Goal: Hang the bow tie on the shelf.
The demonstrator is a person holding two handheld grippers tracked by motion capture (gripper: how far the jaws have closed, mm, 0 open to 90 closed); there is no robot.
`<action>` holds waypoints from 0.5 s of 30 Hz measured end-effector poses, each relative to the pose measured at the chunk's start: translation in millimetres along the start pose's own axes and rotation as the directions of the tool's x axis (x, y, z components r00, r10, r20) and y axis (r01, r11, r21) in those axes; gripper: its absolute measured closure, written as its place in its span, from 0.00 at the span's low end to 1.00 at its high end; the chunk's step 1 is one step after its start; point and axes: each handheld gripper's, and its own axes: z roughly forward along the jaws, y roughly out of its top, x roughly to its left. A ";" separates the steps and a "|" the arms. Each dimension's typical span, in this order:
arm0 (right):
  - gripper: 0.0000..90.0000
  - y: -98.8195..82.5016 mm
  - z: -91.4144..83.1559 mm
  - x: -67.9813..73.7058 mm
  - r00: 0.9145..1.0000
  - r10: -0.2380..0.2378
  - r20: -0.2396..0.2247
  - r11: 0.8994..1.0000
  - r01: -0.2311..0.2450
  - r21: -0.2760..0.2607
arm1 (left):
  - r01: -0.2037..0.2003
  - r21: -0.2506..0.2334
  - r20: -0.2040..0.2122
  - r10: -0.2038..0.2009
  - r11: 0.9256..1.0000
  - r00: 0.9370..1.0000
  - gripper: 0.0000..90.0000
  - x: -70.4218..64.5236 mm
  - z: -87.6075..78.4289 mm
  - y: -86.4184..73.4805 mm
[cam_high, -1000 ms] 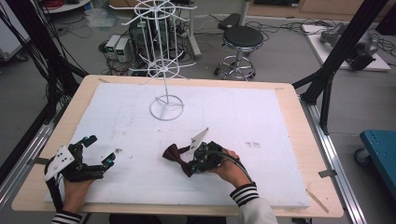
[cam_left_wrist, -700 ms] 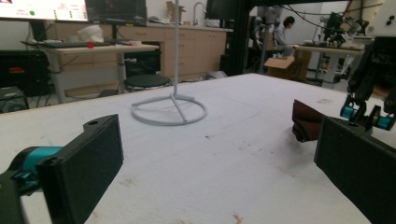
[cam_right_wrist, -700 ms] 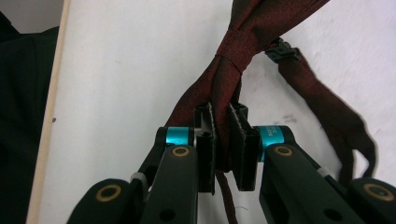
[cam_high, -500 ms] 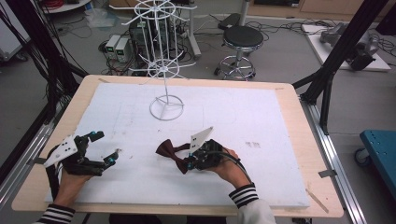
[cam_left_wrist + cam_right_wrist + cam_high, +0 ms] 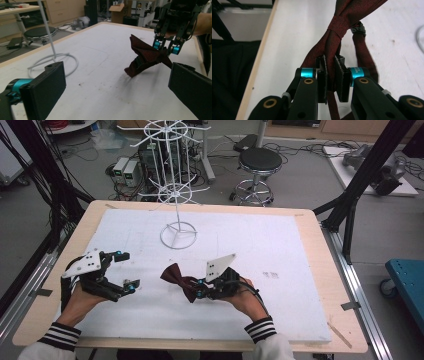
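Near table edge, centre: right gripper [image 5: 196, 288] clamped on dark red bow tie [image 5: 176, 276], one wing now lifted off white mat [image 5: 280, 245]. Left gripper [image 5: 127, 269] risen, jaws apart, empty, lining up for free wing. Wire rack [image 5: 178, 232] waits far side.

A white wire rack [image 5: 172, 185] stood on the far part of the white board [image 5: 280, 250]. Behind the rack, on the floor, sat grey boxes [image 5: 125, 170]; to its right stood a black stool [image 5: 257, 162]. A blue cart [image 5: 407, 280] stood far right of it.
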 end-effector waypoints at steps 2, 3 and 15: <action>0.91 1.1 -1.3 0.3 1.000 -0.002 0.000 1.000 0.002 -0.017 | -0.008 0.022 0.037 0.007 1.000 0.999 0.02 -1.6 7.3 11.3; 0.91 1.6 -1.9 0.6 1.000 -0.004 -0.003 1.000 0.004 -0.023 | -0.006 0.026 0.053 0.005 1.000 0.999 0.02 -2.4 9.9 15.2; 0.91 4.5 -12.8 2.9 0.997 -0.074 -0.002 0.990 0.073 -0.124 | -0.032 0.110 0.183 0.011 0.993 0.983 0.02 -14.0 45.7 50.7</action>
